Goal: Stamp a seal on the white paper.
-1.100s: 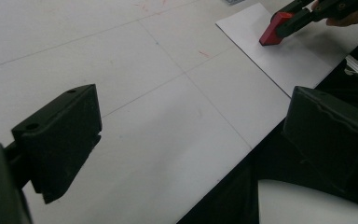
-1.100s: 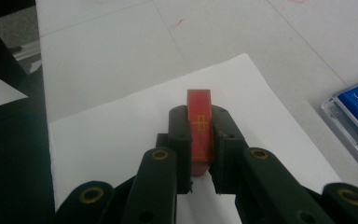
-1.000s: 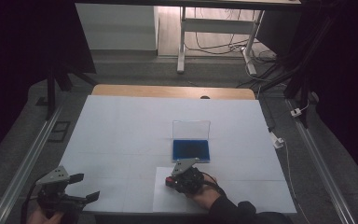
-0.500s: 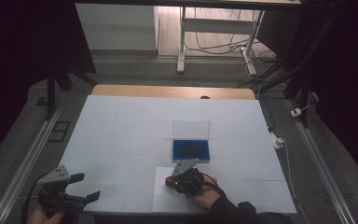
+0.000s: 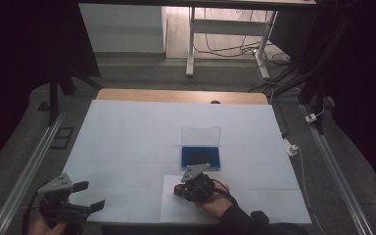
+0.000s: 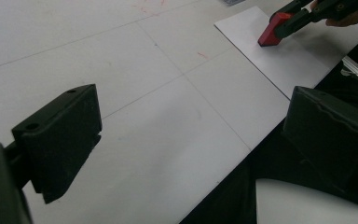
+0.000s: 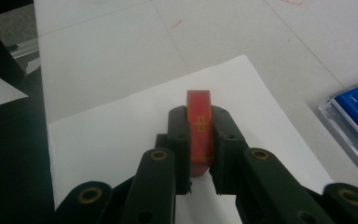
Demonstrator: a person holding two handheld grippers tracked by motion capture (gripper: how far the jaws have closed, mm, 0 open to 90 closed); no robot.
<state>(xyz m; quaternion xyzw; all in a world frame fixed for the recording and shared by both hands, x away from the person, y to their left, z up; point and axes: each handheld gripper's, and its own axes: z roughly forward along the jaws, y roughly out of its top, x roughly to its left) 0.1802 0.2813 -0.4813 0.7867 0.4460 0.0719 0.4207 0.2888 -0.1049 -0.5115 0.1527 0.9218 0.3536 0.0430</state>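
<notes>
Right gripper view: right gripper [image 7: 199, 140] clamps the small, rigid red block stamp [image 7: 199, 126] by its flat sides (probably light); left gripper [image 6: 186, 140] gapes wide.

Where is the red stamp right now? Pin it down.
The red stamp is clamped in the right hand-held gripper, its end down on the white sheet of paper at the table's near edge, just in front of the blue ink pad.

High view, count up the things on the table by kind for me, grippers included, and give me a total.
Grippers: 2, the left gripper open, the right gripper shut on the stamp
Red stamp: 1
Blue ink pad with its clear lid up: 1
Sheet of white paper: 1
Total: 5
</notes>
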